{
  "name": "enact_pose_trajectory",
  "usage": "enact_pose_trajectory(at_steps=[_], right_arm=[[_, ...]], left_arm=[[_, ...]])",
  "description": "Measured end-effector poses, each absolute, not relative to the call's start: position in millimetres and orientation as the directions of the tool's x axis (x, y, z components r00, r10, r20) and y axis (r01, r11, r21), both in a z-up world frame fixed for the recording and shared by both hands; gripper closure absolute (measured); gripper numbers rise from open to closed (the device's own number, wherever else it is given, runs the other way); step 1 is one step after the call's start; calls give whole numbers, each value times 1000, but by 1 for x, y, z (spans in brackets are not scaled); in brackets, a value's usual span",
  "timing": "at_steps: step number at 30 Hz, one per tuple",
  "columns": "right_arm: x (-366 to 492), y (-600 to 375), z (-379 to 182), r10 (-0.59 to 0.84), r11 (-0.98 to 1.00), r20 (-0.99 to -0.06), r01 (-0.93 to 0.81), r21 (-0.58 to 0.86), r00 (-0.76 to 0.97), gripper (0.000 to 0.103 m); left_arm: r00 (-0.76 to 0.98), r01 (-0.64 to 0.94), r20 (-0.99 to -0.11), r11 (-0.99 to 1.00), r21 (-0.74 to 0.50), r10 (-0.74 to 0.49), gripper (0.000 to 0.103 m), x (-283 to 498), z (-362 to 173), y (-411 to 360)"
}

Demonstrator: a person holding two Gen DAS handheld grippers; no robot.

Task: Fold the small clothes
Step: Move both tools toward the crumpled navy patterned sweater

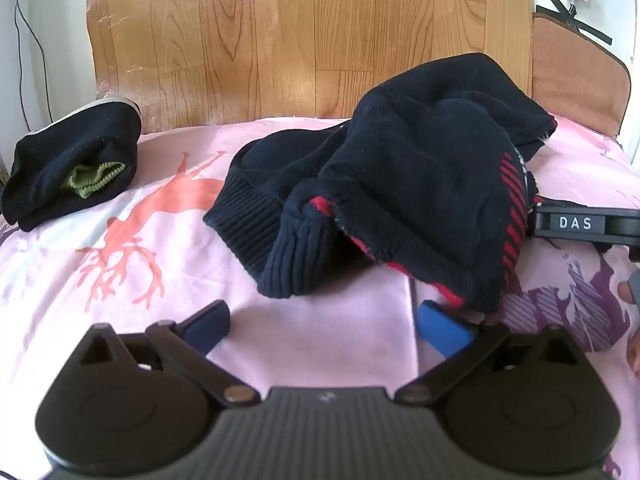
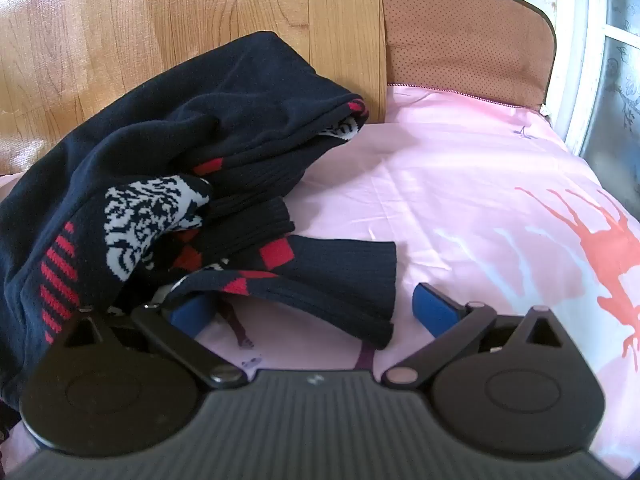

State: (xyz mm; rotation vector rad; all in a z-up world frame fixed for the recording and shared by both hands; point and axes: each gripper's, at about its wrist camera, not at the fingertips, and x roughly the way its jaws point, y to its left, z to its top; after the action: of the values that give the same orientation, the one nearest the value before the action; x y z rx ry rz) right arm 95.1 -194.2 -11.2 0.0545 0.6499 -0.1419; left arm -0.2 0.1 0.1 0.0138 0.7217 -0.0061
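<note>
A crumpled navy knit sweater (image 1: 404, 184) with red stripes and a white pattern lies on the pink sheet (image 1: 320, 344); it also shows in the right wrist view (image 2: 192, 152). My left gripper (image 1: 326, 326) is open, just in front of the sweater's ribbed hem, with its right finger (image 1: 444, 330) under the sweater's edge. My right gripper (image 2: 316, 312) is open, and a ribbed sleeve cuff (image 2: 336, 280) lies between its fingers. The right gripper's body (image 1: 588, 224) shows at the sweater's right side in the left wrist view.
A folded dark garment (image 1: 72, 168) with a green piece inside sits at the sheet's far left. A wood floor (image 1: 304, 40) lies beyond the sheet's far edge. A brown cushion (image 2: 464, 36) and a window frame (image 2: 580, 52) stand at the far right.
</note>
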Motion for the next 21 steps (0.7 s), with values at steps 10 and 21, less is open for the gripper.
enact_pose_trajectory(at_steps=[10,21], right_arm=[[81,-186,-9,-32,999,-622,38,-4,783,0],[11,-209,-9,92,987,-542,-4,162,835,0]], left_arm=[[751,17,-660,1000,12,-5,0,-1,0,0],[747,59,-663,998,6,-40,0,-5,2,4]])
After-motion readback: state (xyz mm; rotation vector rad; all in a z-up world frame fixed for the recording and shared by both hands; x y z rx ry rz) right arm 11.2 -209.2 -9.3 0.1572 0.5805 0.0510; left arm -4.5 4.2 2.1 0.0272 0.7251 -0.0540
